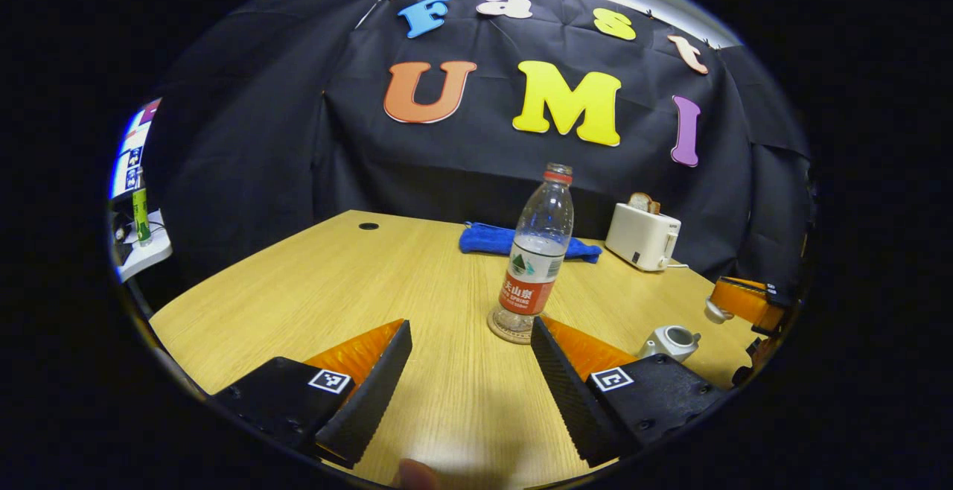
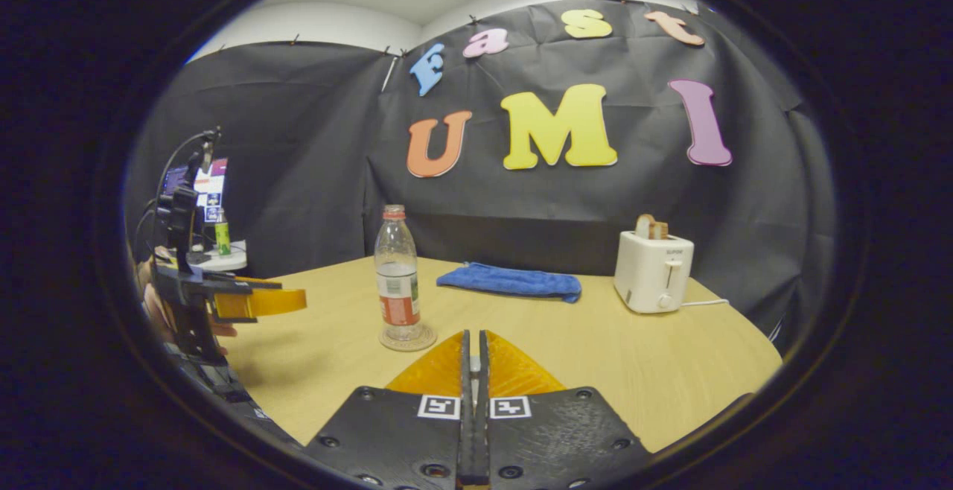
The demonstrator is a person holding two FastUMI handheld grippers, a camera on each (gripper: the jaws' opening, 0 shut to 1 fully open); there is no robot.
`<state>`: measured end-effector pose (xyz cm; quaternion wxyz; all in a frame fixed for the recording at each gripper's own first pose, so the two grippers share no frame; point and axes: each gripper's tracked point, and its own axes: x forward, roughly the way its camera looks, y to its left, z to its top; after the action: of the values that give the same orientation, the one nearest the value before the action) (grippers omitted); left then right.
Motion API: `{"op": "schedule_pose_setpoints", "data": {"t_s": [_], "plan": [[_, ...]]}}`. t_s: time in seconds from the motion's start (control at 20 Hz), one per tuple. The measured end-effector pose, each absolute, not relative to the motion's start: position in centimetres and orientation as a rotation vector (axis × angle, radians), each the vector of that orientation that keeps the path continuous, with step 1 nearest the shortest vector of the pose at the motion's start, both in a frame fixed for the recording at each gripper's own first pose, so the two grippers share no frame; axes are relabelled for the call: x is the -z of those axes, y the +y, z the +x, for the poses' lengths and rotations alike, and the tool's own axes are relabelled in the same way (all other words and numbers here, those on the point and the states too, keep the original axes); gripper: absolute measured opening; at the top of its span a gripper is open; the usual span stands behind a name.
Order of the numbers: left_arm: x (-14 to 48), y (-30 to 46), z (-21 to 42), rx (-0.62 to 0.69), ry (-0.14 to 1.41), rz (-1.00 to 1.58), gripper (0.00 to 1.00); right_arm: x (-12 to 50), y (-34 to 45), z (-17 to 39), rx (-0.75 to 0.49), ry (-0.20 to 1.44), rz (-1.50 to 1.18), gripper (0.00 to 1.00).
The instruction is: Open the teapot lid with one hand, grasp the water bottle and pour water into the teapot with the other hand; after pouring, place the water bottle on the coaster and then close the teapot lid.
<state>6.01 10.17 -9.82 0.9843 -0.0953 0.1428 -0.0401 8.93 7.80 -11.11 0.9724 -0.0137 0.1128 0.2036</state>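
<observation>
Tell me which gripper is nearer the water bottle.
Left. The left gripper is open just short of the water bottle; the right gripper is shut off to its right, beyond the teapot.

Clear plastic water bottle (image 1: pixel 538 258) with red cap and red label stood upright on a round coaster (image 1: pixel 511 331), mid worktop. Small grey teapot (image 1: pixel 671 342), lid off, top open, sat nearby, apart.

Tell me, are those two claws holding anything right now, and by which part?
The left gripper is open and holds nothing; the water bottle stands on its coaster beyond it. The right gripper looks shut on something small, possibly the lid's knob; I can't tell.
</observation>
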Motion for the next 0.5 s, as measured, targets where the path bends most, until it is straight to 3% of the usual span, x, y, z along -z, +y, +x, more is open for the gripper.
{"op": "schedule_pose_setpoints", "data": {"t_s": [0.5], "plan": [[8.6, 13.8, 3.5, 0.021, 0.242, -0.149, 1.00, 14.0, 9.4, 9.7, -0.424, 0.267, -0.026, 0.00]]}}
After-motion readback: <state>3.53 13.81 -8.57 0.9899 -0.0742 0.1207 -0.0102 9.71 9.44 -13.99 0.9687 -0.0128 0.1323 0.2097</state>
